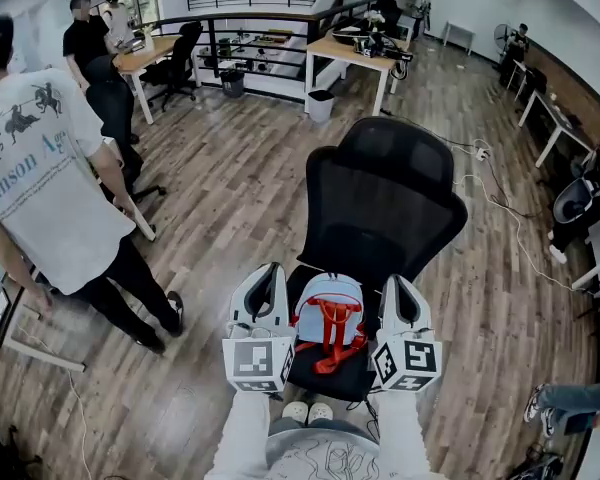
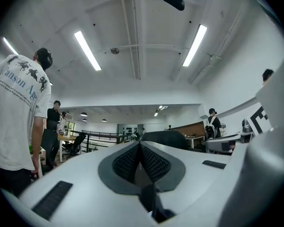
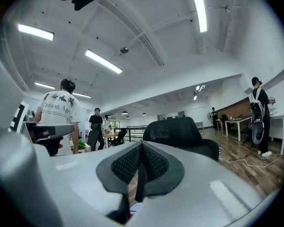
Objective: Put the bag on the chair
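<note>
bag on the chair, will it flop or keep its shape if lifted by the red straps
Probably floppy: the bag looks like soft fabric, its red straps lying slack. Likely light, as it looks fairly flat. Unlikely to roll; it lies flat on the chair seat.

Right tongs (image 3: pixel 141 147), jaws pressed together; black mesh chair (image 3: pixel 176 129) just beyond them; person (image 3: pixel 60 111) in white T-shirt at left, back turned; white cable (image 3: pixel 248 163) on wooden floor (image 3: pixel 236 145), right.
</note>
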A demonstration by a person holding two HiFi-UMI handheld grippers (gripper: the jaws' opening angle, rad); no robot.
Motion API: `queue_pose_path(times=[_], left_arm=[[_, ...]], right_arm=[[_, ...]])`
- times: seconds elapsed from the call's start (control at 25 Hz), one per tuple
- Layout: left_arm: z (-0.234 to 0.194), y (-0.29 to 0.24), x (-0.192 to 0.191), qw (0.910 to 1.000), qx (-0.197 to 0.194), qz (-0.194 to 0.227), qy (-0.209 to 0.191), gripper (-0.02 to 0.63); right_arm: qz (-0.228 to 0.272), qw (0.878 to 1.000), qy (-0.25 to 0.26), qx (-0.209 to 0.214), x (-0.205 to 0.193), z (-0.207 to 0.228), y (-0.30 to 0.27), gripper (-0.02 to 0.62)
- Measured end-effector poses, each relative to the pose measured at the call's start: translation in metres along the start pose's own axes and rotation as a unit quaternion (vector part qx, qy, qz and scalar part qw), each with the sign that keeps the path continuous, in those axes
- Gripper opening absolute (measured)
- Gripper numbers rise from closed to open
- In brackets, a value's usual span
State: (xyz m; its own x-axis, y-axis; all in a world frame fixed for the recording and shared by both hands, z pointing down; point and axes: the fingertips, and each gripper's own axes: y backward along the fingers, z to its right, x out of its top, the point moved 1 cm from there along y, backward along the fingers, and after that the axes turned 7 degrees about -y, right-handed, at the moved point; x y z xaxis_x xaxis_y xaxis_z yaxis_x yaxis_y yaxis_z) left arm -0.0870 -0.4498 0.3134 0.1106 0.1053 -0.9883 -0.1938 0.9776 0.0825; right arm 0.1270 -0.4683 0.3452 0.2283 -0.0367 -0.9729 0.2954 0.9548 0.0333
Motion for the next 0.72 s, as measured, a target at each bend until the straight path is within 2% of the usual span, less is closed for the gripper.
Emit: queue_pose_path(times=[0.72], left_arm=[[0.008,0.01,0.014,0.9999,-0.003,0.009,-0.008,0.006]], right_arm=[[0.01,1.0,0.025,0.002,0.013,-0.007,0.013,0.01]])
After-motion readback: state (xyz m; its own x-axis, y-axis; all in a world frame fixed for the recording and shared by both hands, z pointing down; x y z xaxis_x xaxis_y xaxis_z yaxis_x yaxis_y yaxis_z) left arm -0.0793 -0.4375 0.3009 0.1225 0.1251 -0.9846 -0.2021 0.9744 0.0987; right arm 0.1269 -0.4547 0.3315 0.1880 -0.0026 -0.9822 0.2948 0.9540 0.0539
